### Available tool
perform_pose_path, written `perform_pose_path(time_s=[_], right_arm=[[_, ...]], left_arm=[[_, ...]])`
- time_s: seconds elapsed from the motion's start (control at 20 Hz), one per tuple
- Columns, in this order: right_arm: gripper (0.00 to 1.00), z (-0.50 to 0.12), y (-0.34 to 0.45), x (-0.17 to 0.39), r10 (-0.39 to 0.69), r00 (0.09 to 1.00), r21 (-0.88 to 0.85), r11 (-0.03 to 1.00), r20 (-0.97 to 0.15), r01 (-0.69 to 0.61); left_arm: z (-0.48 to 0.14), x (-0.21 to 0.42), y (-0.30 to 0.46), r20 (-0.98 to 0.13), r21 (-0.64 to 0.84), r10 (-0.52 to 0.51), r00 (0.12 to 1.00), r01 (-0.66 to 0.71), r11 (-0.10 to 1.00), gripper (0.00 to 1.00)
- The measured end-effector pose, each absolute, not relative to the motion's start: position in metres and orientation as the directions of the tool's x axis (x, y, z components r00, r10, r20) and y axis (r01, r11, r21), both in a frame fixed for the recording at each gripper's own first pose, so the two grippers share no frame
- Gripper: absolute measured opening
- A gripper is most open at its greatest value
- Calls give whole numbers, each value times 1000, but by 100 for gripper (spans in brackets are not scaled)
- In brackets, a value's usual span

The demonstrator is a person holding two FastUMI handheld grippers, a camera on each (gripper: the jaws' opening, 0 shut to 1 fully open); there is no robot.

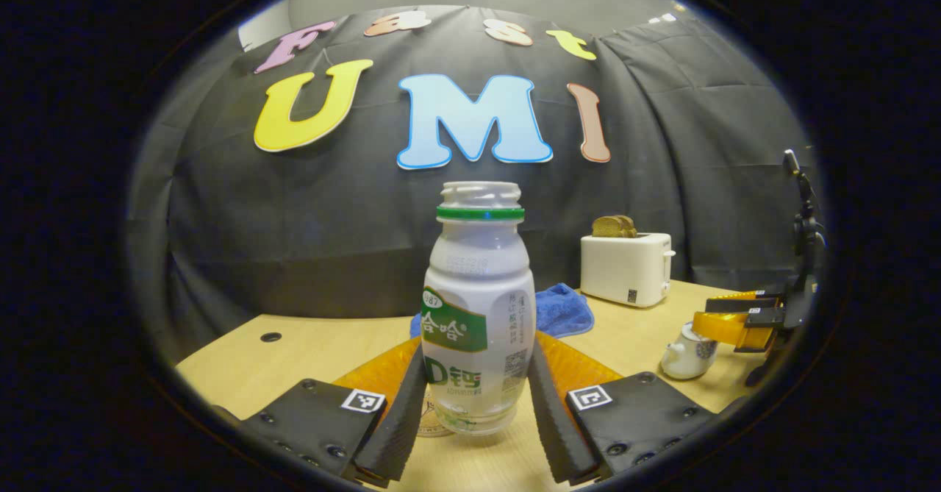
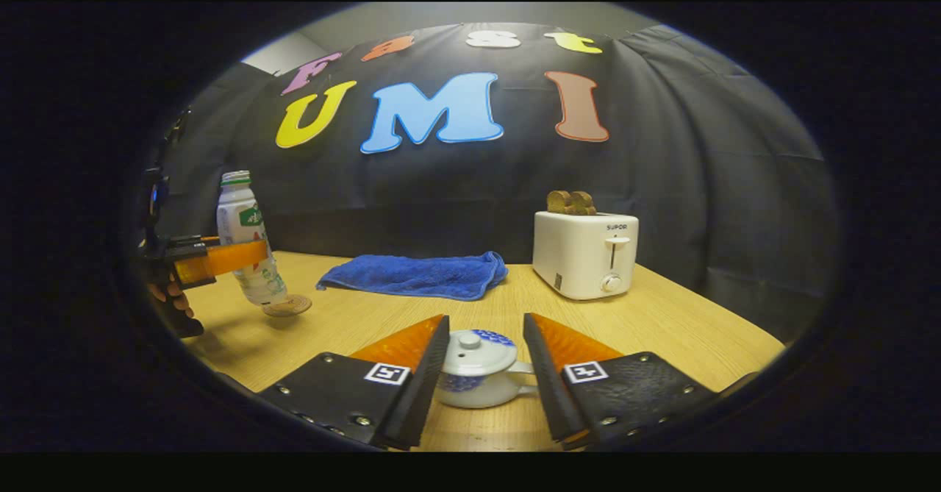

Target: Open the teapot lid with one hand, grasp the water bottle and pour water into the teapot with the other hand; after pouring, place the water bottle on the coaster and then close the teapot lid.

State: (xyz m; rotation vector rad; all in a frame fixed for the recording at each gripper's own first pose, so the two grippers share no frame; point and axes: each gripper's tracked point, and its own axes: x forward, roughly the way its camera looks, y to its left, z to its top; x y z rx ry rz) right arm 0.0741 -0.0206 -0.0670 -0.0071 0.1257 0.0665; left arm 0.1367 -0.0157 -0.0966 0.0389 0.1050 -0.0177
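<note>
An uncapped white water bottle (image 1: 478,308) with a green label stands between the fingers of my left gripper (image 1: 478,351), which press on both its sides. In the right gripper view the bottle (image 2: 242,234) leans slightly, its base at the edge of a round brown coaster (image 2: 288,305), with the left gripper (image 2: 220,259) clamped around its middle. A small white teapot (image 2: 478,378) with blue pattern and its lid (image 2: 470,345) on sits just beyond my right gripper (image 2: 485,319), whose fingers stand apart on either side. From the left gripper view the right gripper (image 1: 728,315) hovers by the teapot (image 1: 687,356).
A white toaster (image 2: 586,253) with bread slices stands at the back right of the wooden table (image 2: 662,323). A blue cloth (image 2: 419,273) lies folded at the back centre. A hand (image 2: 169,297) holds the left gripper at the table's left edge.
</note>
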Motion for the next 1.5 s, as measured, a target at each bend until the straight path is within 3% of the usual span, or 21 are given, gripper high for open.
perform_pose_path(time_s=[0.1,0.2,0.3,0.35,0.45,0.5,0.55,0.6,0.75,1.1,1.2,1.25,1.3,1.4,1.5], right_arm=[[72,-59,-24,72,54,994,13,999,-94,-53],[72,-48,-24,69,43,998,15,999,-51,-42],[73,-43,-26,68,28,999,-6,1000,-28,-28],[72,-44,-26,68,27,999,-15,1000,-29,-27],[78,-45,-21,67,41,999,-14,999,-36,-42],[83,-46,-20,68,46,998,-15,999,-39,-47],[83,-46,-19,67,49,998,-16,999,-39,-49],[82,-45,-19,67,50,998,-17,999,-35,-51],[82,-41,-23,67,41,999,-12,999,-23,-41],[82,-40,-24,67,40,999,-10,999,-19,-40],[83,-41,-24,66,41,999,-9,999,-21,-41],[83,-41,-24,67,40,999,-7,999,-22,-41],[83,-41,-24,67,41,999,-6,999,-23,-41],[82,-41,-24,67,41,999,-10,999,-23,-41],[82,-42,-24,68,43,999,-11,999,-26,-44]], left_arm=[[-96,138,-13,-106,39,-8,994,13,999,76],[-94,141,-3,-111,23,5,994,-3,1000,75],[-89,147,14,-109,6,29,994,-29,1000,81],[-87,149,20,-109,-5,36,993,-37,999,75],[-90,158,30,-126,-18,38,991,-41,999,76],[-96,163,35,-141,-21,40,989,-44,999,82],[-101,168,39,-157,-27,41,987,-45,999,76],[-107,174,42,-171,-37,36,985,-43,998,82],[-126,183,49,-217,-85,23,976,-43,995,82],[-158,188,54,-287,-46,45,957,-61,997,82],[-155,189,53,-268,-35,47,962,-59,998,82],[-157,189,52,-276,-25,49,960,-58,998,76],[-155,188,52,-266,-19,49,963,-56,998,82],[-156,186,52,-258,-7,49,965,-53,999,77],[-158,186,50,-257,13,51,965,-49,999,83]])
